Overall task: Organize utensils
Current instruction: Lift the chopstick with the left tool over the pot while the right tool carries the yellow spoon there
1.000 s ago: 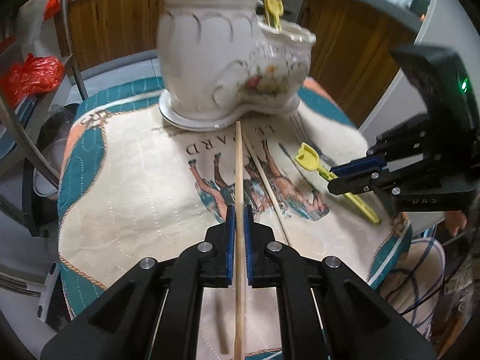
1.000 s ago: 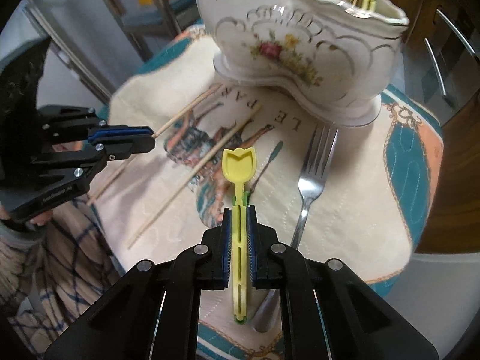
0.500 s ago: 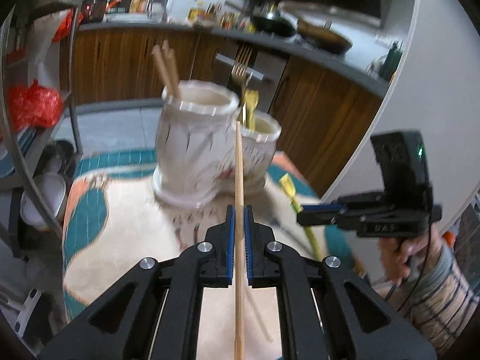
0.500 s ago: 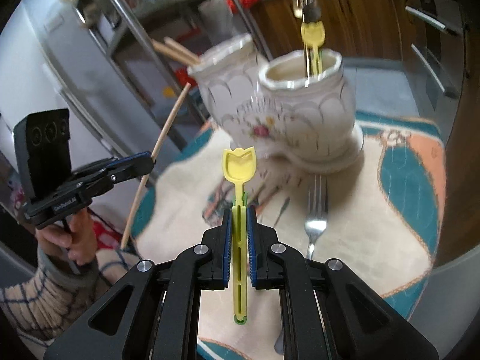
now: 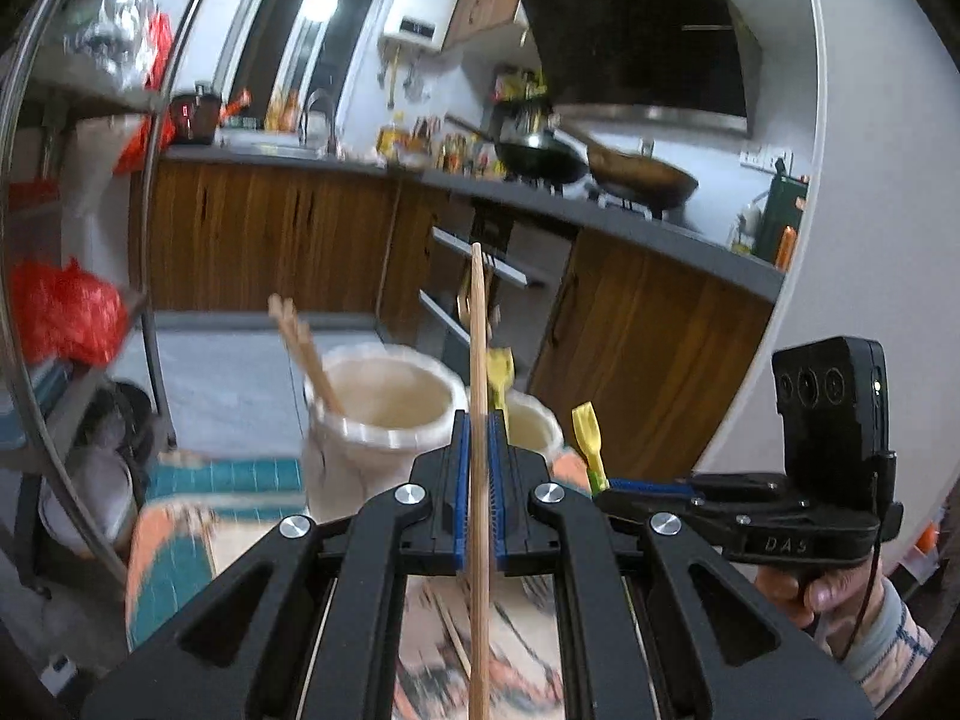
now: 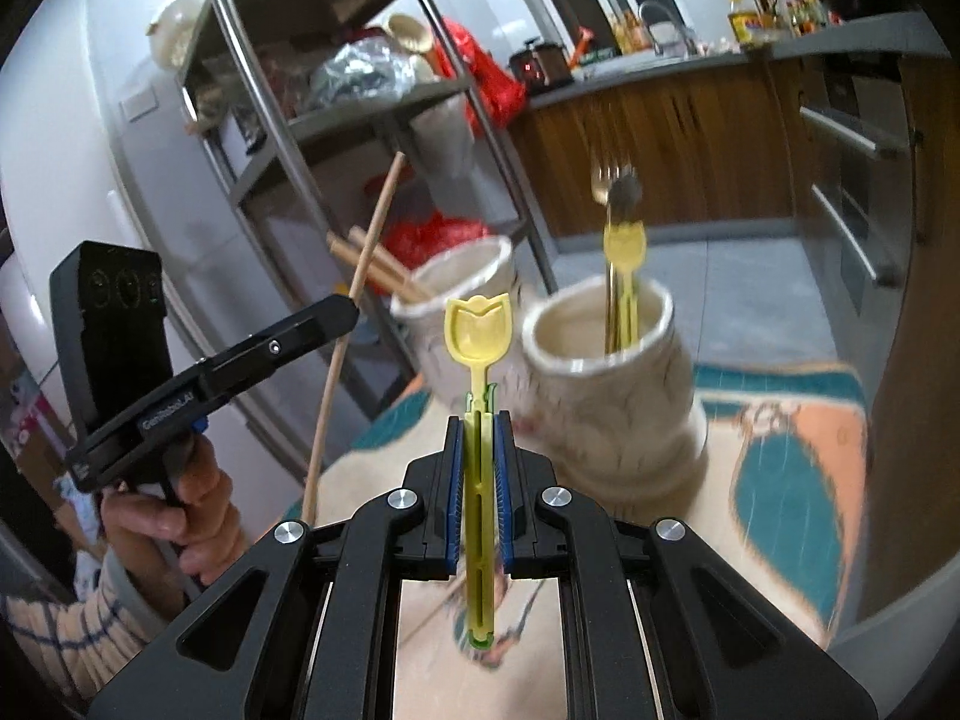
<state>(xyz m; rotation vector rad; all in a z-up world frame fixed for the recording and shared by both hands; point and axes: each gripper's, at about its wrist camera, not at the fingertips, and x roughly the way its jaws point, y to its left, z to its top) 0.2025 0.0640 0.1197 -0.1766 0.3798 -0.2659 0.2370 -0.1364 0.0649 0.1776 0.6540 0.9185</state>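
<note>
Two grippers are clenched on light, stiff utensils: the left gripper (image 5: 477, 456) fingers pinch a thin chopstick (image 5: 478, 324) mid-shaft, likely to pivot, the right gripper (image 6: 478, 462) grasps a yellow spoon (image 6: 478, 330) by its handle, both short of the fragile-looking holder (image 6: 600, 384) ahead.

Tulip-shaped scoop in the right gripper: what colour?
Yellow with a green tip at the handle end; the tulip-shaped scoop shows best in the right wrist view.
</note>
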